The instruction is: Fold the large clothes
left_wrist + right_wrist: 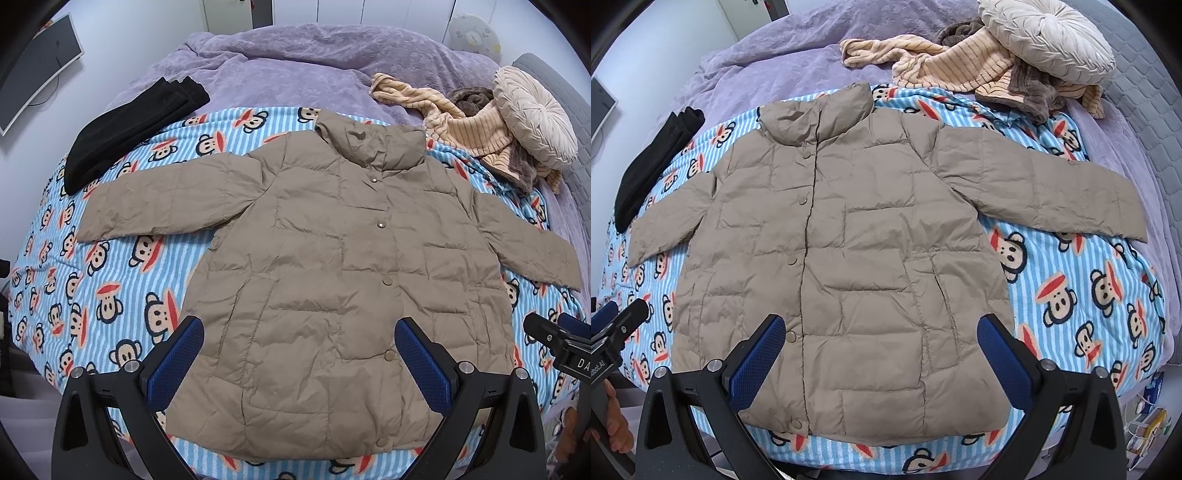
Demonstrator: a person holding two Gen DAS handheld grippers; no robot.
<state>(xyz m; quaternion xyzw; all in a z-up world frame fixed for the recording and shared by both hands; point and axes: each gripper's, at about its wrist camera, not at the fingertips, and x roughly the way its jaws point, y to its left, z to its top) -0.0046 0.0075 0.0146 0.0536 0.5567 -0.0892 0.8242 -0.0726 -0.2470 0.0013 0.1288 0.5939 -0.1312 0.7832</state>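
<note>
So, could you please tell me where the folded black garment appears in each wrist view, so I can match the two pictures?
Left wrist view: the folded black garment lies upper left, beyond the tan puffer jacket's sleeve.
Right wrist view: it sits at the far left edge, partly cropped.
Shared landmark: the round cream pleated cushion, upper right in both.

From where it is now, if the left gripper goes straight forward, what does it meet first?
Most likely the beige jacket: the open left gripper frames its lower front above the hem. Depth is unclear.
</note>
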